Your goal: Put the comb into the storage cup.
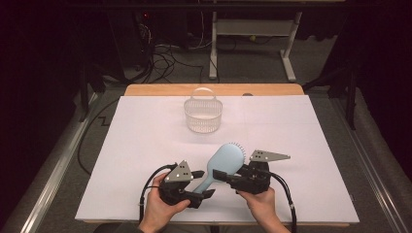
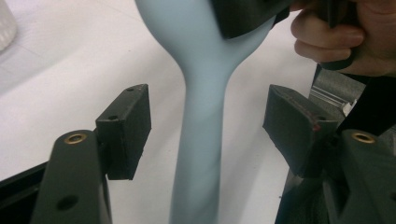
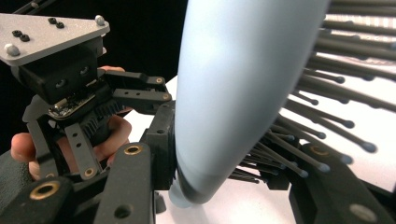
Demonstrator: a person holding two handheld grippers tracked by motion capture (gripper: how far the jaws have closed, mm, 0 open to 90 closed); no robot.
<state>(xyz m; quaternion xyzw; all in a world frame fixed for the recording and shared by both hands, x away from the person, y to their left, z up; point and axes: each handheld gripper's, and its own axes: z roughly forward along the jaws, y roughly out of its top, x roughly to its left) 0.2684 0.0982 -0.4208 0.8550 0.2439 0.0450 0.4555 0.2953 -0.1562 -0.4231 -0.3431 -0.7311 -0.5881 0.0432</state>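
Presently your right gripper (image 1: pixel 224 175) clamps the head of the pale blue plastic hairbrush (image 1: pixel 221 164). Your left gripper (image 1: pixel 200 183), at its seven o'clock, stands wide around the handle, pads clear.

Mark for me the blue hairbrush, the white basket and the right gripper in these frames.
Blue hairbrush (image 1: pixel 224 158), high view, on the smooth back of its head.
White basket (image 1: pixel 203 121), high view, on its ribbed front wall.
Right gripper (image 1: pixel 224 175), high view, between its jaws, which clamp the brush head.

High view overhead facing forward, claw views close, sharing hairbrush (image 1: pixel 221 165)
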